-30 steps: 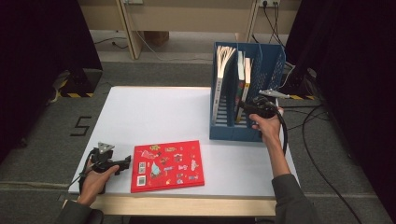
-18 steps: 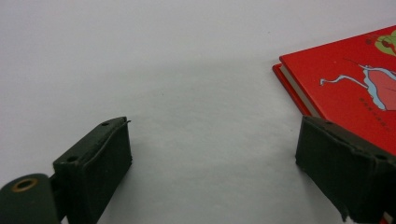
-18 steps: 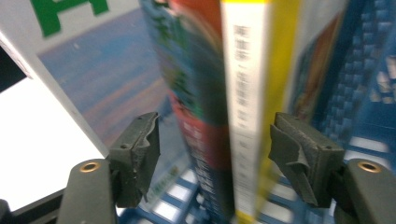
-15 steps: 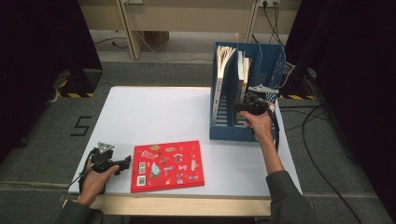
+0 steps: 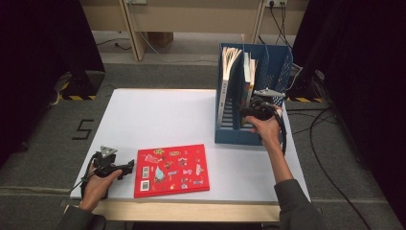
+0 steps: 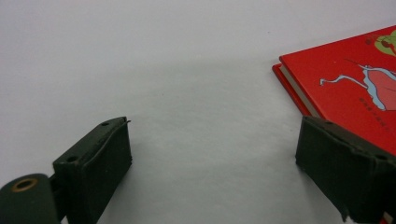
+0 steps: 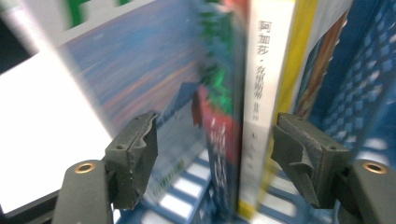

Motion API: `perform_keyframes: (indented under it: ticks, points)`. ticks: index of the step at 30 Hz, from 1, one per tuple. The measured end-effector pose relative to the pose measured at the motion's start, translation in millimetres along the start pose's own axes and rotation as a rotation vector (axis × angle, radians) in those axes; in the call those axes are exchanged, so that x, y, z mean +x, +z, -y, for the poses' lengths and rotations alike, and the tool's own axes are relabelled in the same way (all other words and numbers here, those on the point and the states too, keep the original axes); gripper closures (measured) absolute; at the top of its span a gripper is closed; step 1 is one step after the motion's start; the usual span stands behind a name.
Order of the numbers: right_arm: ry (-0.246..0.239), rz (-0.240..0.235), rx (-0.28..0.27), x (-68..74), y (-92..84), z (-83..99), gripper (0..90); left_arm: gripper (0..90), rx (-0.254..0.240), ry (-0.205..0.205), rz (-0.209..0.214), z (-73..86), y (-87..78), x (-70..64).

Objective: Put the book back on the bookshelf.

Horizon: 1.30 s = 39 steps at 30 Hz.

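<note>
two views differ: right tool (image 7: 215, 140) gapes around book spines (image 7: 261, 93); left tool (image 6: 210, 163) open, empty.

We saw our left hand (image 5: 95, 184) at the lower left of the high view, forearm entering from the bottom edge, wrapped around the left gripper (image 5: 125, 167), which pointed toward the frame's right and lay low. In the left gripper view its jaws stood wide apart with nothing between them. Our right arm reached up from the lower right, the right hand (image 5: 266, 129) right of centre, holding the right gripper (image 5: 244, 110) pointed left. Its jaws had just been opening and stood apart, pads pressing on nothing.
</note>
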State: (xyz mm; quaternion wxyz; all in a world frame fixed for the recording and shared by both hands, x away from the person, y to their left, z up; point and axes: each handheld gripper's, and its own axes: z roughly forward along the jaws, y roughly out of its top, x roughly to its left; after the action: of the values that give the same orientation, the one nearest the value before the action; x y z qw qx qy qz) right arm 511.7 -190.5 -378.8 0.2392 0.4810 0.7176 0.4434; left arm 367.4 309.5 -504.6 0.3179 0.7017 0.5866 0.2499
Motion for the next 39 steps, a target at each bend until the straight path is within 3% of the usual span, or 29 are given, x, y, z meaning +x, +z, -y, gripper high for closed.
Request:
perform_keyframes:
  ticks: [5, 12, 16, 19, 23, 28, 39]
  points:
    - [-0.013, -0.070, -0.031, 8.5, -27.3, 10.3, 29.6, 9.3, 0.001, -0.002, 0.000, -0.1, -0.1, -0.2]
    - [-0.009, -0.186, -0.029, 24.0, -40.1, 32.3, 28.2, 9.3, 0.005, 0.000, 0.002, -0.2, -0.4, 0.2]
    - [-0.070, -0.166, -0.030, 35.2, -47.1, 44.6, 30.1, 9.3, 0.005, 0.000, 0.002, -0.2, -0.3, 0.1]
    - [-0.052, -0.223, -0.025, 41.9, -51.4, 53.9, 30.9, 9.3, 0.006, 0.001, 0.003, -0.2, -0.5, 0.2]
    - [-0.056, -0.253, 0.004, 49.6, -51.7, 67.9, 31.2, 9.3, 0.005, 0.000, 0.003, -0.2, -0.4, 0.3]
    - [-0.071, -0.234, 0.040, 58.0, -51.7, 80.0, 29.0, 9.2, 0.003, -0.003, 0.003, -0.2, -0.3, 0.0]
    - [0.012, -0.280, 0.072, 73.8, -44.1, 101.4, 22.9, 9.2, 0.003, -0.002, 0.003, -0.2, -0.4, 0.0]
